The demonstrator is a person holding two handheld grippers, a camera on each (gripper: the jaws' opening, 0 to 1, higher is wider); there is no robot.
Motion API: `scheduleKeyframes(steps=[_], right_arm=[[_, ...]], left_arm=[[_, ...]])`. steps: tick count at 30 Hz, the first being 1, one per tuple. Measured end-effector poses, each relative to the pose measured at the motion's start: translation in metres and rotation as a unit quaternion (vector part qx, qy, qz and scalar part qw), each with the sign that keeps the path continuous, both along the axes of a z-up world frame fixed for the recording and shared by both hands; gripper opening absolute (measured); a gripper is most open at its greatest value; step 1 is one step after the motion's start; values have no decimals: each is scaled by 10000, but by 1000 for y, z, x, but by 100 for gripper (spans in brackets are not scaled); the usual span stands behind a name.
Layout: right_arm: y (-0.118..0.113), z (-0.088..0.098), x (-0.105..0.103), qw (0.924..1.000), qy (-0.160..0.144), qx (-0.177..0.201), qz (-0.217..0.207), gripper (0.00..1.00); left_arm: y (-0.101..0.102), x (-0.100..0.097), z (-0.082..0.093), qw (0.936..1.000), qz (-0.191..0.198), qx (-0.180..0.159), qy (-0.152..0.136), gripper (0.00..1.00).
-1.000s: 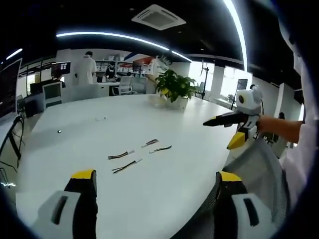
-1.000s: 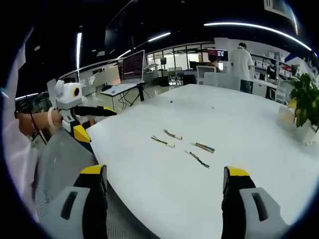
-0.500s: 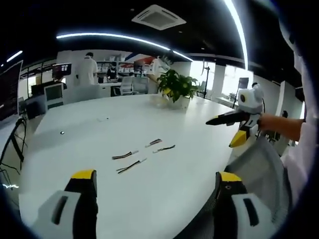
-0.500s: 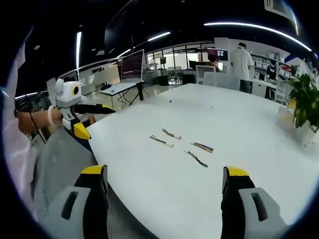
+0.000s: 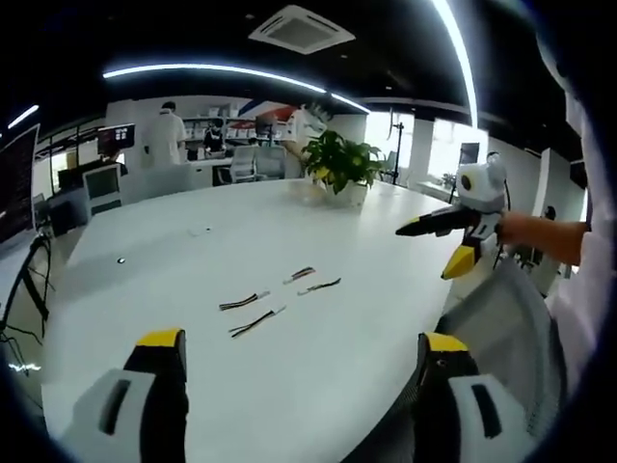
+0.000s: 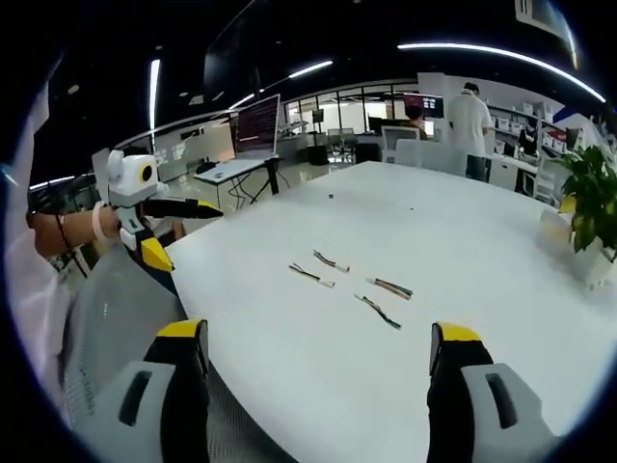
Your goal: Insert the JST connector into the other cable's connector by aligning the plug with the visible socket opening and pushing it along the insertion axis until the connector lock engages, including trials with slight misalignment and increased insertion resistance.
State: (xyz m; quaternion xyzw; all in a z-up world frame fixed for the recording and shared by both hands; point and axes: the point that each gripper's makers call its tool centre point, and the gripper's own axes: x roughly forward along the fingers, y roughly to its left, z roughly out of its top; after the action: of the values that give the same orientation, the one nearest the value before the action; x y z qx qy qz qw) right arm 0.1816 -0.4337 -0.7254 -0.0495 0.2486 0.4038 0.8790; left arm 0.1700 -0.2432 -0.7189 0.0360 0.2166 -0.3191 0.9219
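1. Left tongs (image 5: 294, 371) and right tongs (image 6: 318, 371) hovering spread, empty.
2. Cables (image 6: 349, 283) lying apart on white counter (image 6: 463, 251), toward twelve o'clock of both, long axes roughly parallel.
3. Nearer tongs: cannot tell.

The surface (image 5: 289, 241) looks smooth, white, faintly glossy. The left tongs (image 5: 299, 386) and right tongs (image 6: 316, 386) look matt plastic, yellow-tipped. The chair back (image 6: 116, 309) looks grey mesh cloth.

Cables (image 5: 253, 322) too small — connector ends perhaps indistinguishable.
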Motion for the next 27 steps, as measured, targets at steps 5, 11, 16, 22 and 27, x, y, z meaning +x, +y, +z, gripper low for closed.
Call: scheduleKeyframes(steps=[5, 11, 16, 22, 27], right_arm=[[0, -1, 4, 10000, 0, -37, 45, 94], [4, -4, 10, 9996, 11, -139, 242, 93], [5, -3, 19, 9993, -57, -171, 333, 91], [8, -3, 29, 9987, -90, -171, 464, 90], [9, -2, 37, 9981, -147, -197, 570, 89]], left_arm=[[0, 6, 1, 10000, -70, 51, -25, 99], [-1, 15, -2, 9998, -159, 142, 2, 99], [-3, 24, -1, 9997, -213, 114, -23, 99], [-9, 38, 6, 9991, -366, 131, -151, 99], [-9, 50, 10, 9987, -449, 97, -218, 99]])
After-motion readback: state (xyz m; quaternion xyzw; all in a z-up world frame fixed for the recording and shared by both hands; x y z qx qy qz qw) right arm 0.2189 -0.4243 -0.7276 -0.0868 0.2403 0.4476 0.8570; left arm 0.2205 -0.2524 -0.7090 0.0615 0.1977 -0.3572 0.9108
